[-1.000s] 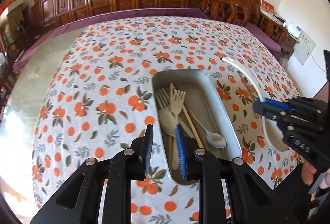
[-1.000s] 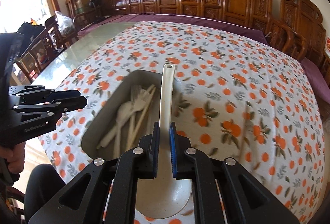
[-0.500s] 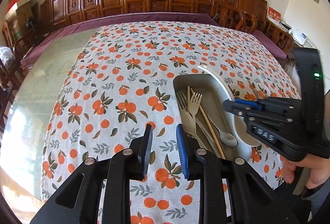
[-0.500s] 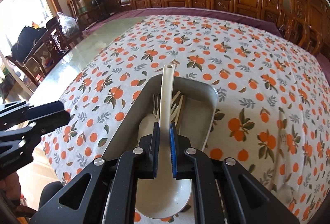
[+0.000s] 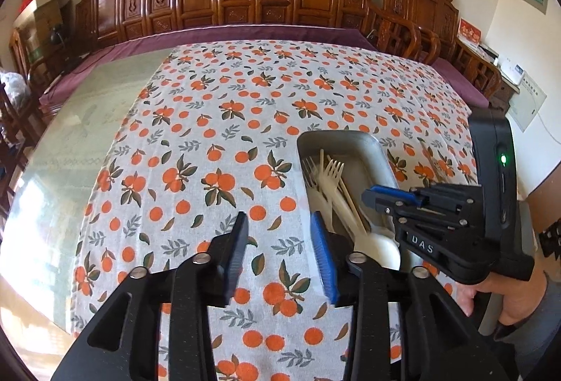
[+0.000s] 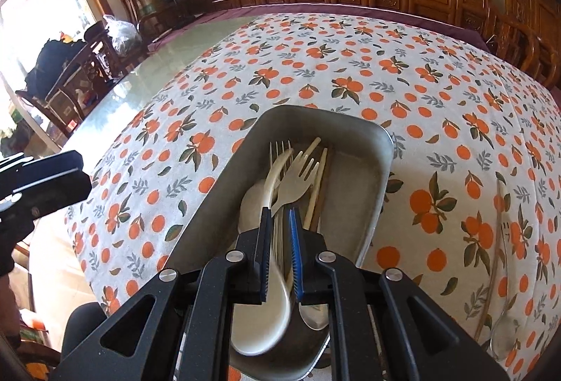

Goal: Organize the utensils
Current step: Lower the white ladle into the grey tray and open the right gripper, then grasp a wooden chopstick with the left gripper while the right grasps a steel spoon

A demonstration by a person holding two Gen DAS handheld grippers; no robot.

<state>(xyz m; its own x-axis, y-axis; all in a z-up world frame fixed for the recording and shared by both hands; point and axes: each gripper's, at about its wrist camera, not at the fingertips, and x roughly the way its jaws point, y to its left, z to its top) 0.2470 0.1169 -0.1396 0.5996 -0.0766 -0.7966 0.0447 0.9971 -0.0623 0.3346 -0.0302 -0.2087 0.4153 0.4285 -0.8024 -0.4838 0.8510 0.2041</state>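
Nearest the right wrist camera, the right gripper [image 6: 280,251] hangs over the near end of the metal tray [image 6: 350,177], its pads only a narrow gap apart. The white ladle [image 6: 261,318] lies under them with its bowl at the tray's near end and its handle running away past the left pad. Whether the pads pinch that handle or have let it go, I cannot tell. Beyond the fingertips, pale forks [image 6: 298,174] and chopsticks lie lengthwise in the tray, all pointing away from the camera. What looks left to gather sits outside the tray: a clear spoon [image 6: 499,340] and a thin stick [image 6: 489,293] lie on the orange-print tablecloth [image 5: 245,121], off to the right of the right gripper's fingers, apart from the tray wall. Their long axes run roughly near to far, about parallel with the tray. The left gripper [image 5: 278,247] hovers with its fingers wide apart and empty over bare cloth on the tray's far side from those two pieces. So the right hand is judged much the nearer, and it would need to swing rightward and close across the handles
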